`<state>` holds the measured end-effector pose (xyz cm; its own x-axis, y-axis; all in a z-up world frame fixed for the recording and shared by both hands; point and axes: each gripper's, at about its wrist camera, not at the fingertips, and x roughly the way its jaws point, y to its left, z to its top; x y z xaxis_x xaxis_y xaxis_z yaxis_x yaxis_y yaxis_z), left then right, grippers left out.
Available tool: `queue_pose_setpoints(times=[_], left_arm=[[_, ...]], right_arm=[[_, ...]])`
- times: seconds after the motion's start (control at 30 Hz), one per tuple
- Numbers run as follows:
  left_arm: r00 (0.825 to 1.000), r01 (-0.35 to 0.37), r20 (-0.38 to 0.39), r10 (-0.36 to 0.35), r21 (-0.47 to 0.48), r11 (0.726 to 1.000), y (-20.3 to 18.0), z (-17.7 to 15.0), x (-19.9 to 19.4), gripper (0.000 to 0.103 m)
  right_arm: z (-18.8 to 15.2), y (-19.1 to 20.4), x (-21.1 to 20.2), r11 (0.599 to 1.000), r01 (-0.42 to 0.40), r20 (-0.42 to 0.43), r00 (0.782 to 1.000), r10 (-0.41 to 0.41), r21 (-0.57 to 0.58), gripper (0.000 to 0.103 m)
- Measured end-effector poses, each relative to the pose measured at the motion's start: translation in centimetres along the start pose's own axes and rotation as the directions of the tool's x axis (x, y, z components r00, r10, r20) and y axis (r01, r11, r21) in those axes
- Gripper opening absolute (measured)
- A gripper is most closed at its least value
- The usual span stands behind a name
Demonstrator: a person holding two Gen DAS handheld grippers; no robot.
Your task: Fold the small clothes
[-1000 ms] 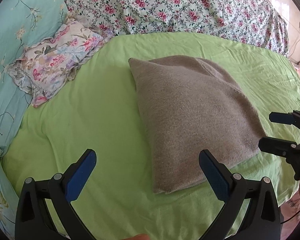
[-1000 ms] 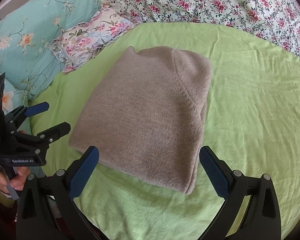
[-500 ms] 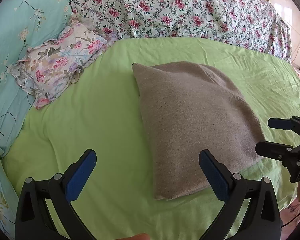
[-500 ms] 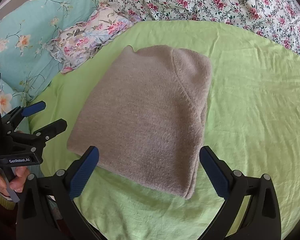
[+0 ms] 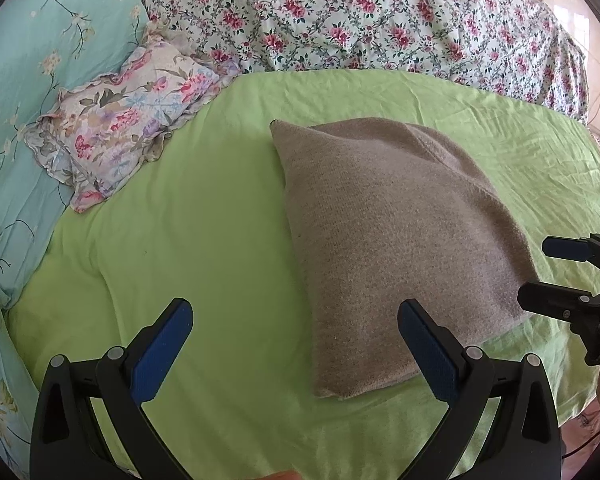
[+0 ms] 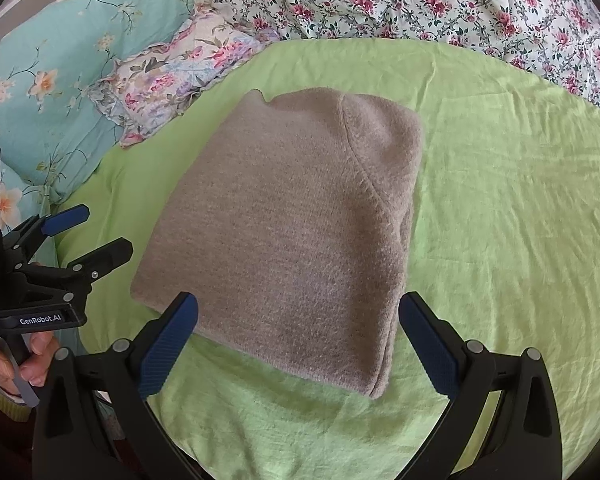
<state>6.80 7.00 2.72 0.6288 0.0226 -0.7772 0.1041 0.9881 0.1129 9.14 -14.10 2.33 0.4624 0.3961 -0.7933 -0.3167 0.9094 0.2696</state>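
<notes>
Sweater folded on green sheet, both my grippers wide and empty.
From my left wrist, my left gripper point(image 5: 294, 330) hangs spread above the green sheet point(image 5: 204, 248), gripping nothing; the folded taupe sweater point(image 5: 396, 240) lies at one o'clock, my right gripper point(image 5: 540, 276) parted at three o'clock, a floral pillow point(image 5: 120, 128) at ten. From my right wrist, my right gripper point(image 6: 298, 324) gapes empty over the sweater's point(image 6: 292, 232) near edge, my left gripper point(image 6: 96, 232) at nine.
</notes>
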Motion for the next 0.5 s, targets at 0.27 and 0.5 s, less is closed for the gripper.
queue_pose_setpoints(times=[0.27, 0.5], left_arm=[[1.000, -0.002, -0.003, 0.002, -0.003, 1.000, -0.11, 0.11, -0.05, 0.102], [1.000, 0.005, 0.003, -0.005, -0.001, 1.000, -0.39, 0.02, -0.20, 0.102]], right_arm=[[0.33, 0.10, -0.09, 1.000, 0.000, 0.002, 1.000, 0.000, -0.006, 0.100], [0.27, 0.14, -0.03, 1.000, 0.004, -0.001, 1.000, -0.004, -0.009, 0.100]])
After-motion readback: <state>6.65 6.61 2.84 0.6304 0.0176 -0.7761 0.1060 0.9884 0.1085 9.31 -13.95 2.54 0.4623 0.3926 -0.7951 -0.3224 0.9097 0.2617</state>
